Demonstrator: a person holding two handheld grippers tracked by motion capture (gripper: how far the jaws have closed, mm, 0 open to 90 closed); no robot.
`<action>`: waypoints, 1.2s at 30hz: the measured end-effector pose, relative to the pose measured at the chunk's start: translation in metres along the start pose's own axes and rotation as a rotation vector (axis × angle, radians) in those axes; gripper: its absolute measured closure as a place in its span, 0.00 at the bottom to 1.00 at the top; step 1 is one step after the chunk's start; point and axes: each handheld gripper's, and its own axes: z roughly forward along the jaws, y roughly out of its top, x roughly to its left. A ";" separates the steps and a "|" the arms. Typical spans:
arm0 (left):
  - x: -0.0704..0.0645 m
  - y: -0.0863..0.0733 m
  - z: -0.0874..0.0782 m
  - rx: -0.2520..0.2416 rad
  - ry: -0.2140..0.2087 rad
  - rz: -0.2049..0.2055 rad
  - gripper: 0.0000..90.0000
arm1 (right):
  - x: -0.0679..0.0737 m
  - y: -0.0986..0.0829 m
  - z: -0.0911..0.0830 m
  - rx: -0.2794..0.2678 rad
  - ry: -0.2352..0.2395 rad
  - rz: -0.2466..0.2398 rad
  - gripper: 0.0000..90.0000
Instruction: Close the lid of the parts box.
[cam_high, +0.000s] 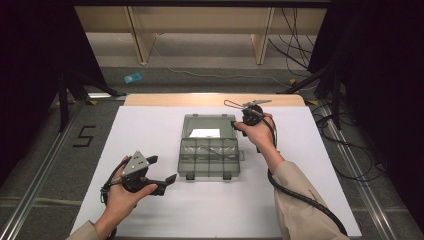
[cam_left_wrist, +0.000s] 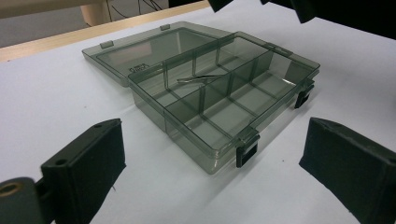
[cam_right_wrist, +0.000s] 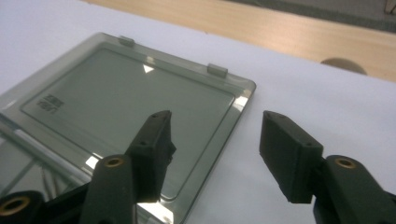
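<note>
A smoky see-through compartment box (cam_high: 209, 159) lies open mid-table, its lid (cam_high: 207, 129) flat on the far side. My left gripper (cam_high: 161, 169) is open, held left of the box's near corner and apart from it. Its view looks along the wide-apart jaws of the left gripper (cam_left_wrist: 215, 140) into the box (cam_left_wrist: 219, 98), where a thin clear piece (cam_left_wrist: 196, 78) lies in one compartment. My right gripper (cam_high: 240, 125) hovers open at the lid's right edge. Seen from the right gripper (cam_right_wrist: 217, 135), one jaw is above the lid (cam_right_wrist: 121, 102) and the other above the white table.
A white sheet (cam_high: 150, 130) covers the table, with a wooden strip (cam_high: 215, 100) along the far edge. On the floor lie a blue object (cam_high: 132, 78), a taped "5" (cam_high: 84, 136) at the left and cables (cam_high: 350, 145) at the right.
</note>
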 end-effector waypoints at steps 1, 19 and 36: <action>0.000 0.000 0.000 0.002 0.002 -0.009 0.06 | -0.001 0.000 0.004 0.015 -0.003 0.005 0.52; -0.001 -0.001 0.001 0.003 -0.006 -0.004 0.06 | 0.001 -0.003 0.038 0.165 -0.070 0.167 0.86; 0.001 0.000 0.001 0.021 0.009 0.001 0.08 | 0.016 0.001 0.040 0.135 -0.187 0.300 0.99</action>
